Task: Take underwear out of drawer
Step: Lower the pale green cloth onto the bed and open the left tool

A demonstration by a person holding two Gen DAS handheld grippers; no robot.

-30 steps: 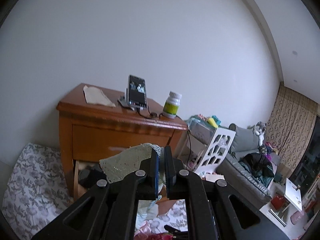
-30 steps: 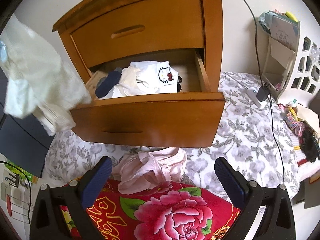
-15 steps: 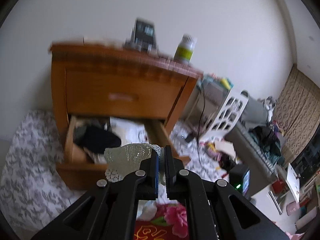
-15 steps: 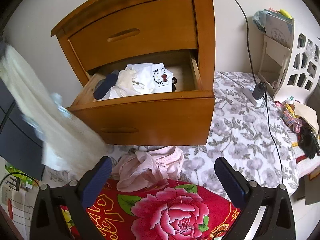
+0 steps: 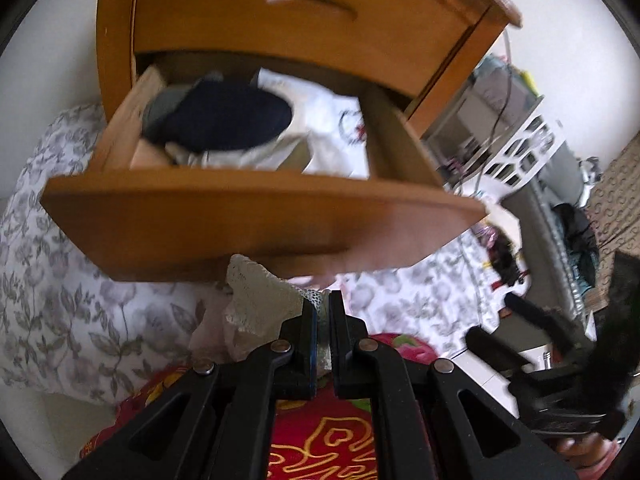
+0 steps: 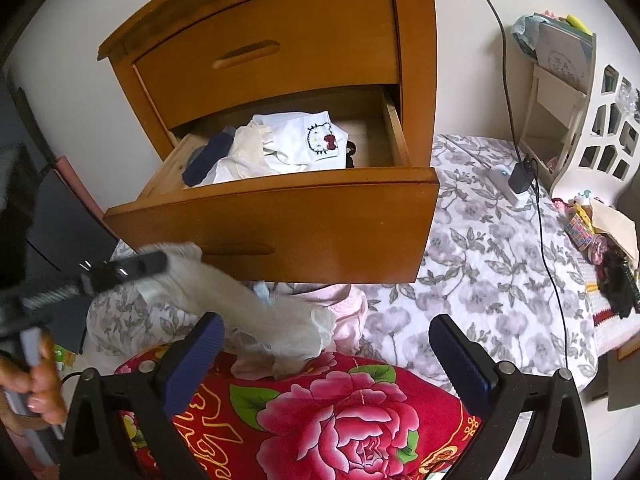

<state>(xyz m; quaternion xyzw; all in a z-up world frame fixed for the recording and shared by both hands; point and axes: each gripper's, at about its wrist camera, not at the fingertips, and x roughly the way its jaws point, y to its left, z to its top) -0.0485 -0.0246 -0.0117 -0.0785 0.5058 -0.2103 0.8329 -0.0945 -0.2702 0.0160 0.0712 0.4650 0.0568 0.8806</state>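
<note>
Pale lace underwear [image 5: 262,300] is pinched between the nearly closed jaws of the left gripper [image 5: 324,312], low at the centre of the left wrist view; in the right wrist view the same cloth trails down onto the pink clothes [image 6: 344,308] heaped at the lower middle. The right gripper [image 6: 326,344] stands wide open with nothing between its blue pads [image 6: 192,356], over a red flowered quilt [image 6: 352,408] at the bottom of the frame. A grey-leaf bedsheet [image 6: 492,272] spreads to the right, crossed by a black cable [image 6: 548,248]. Just above, the open lower drawer [image 6: 288,224] of the wooden nightstand [image 6: 280,48] fills the centre; it holds a dark navy piece [image 6: 208,156], cream cloth and a white garment with a cat print [image 6: 312,144]. Half a second ago the lace piece hung higher at the left edge; it has since dropped below the drawer front.
</note>
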